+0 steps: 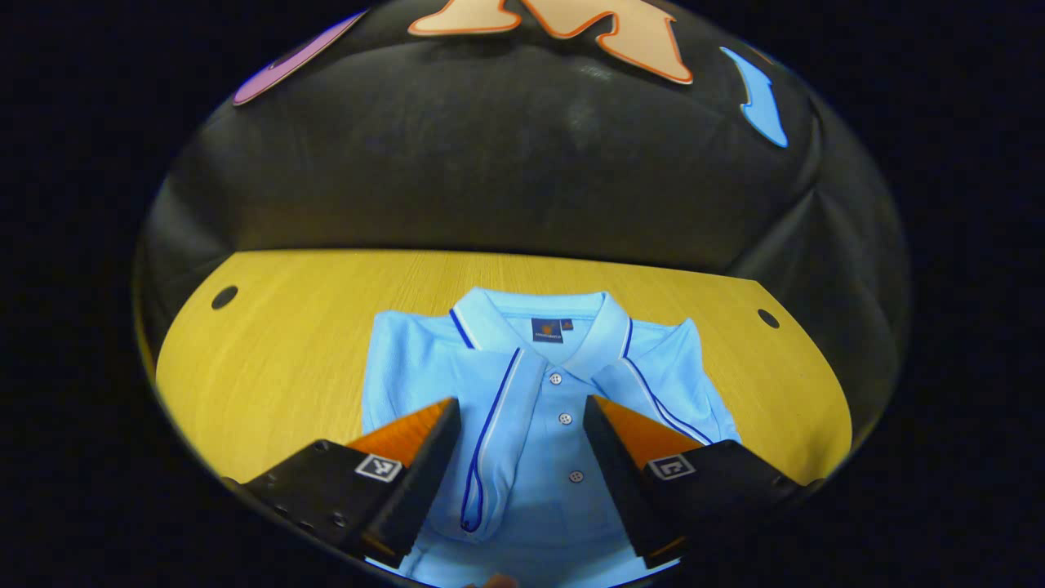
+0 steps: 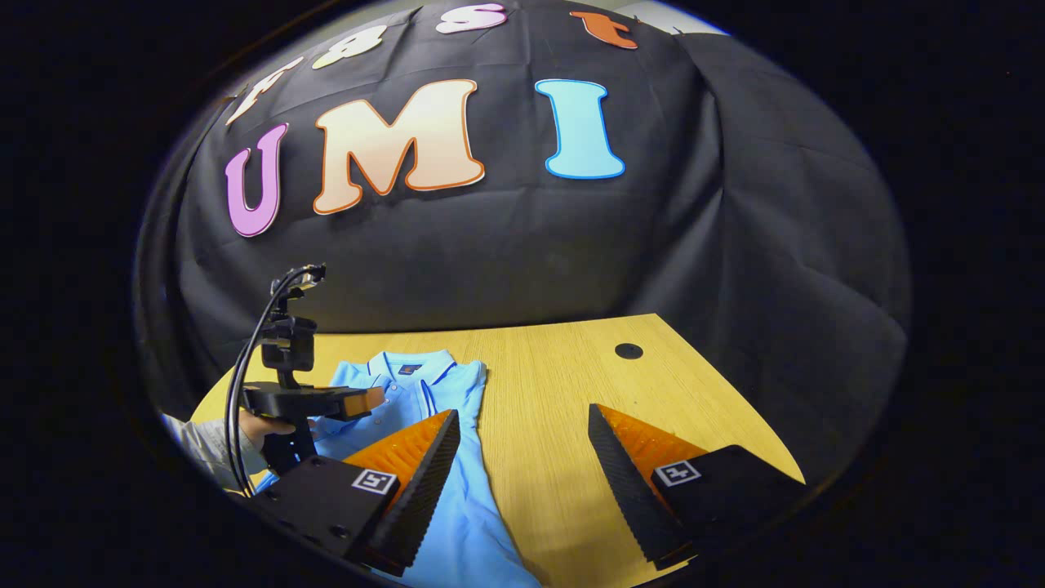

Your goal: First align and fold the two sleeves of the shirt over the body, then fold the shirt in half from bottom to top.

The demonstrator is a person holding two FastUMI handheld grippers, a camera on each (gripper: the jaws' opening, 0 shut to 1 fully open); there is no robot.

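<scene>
Shirt (image 1: 539,392) sleeves folded in (both tools agape), table (image 2: 555,392) right bare.

Light blue short-sleeved polo shirt (image 1: 531,408) with dark blue piping: flat on the counter, front up, collar at the far end, placket buttoned. Both sleeves lie folded inward over the body. Placket sits between the left claw's fingers; shirt's edge lies under the right claw's left finger.

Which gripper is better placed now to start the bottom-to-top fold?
Probably the left gripper: it is open and centred above the shirt, whose sleeves appear folded in. The right gripper, also open, hangs mostly over bare table beside it.
</scene>
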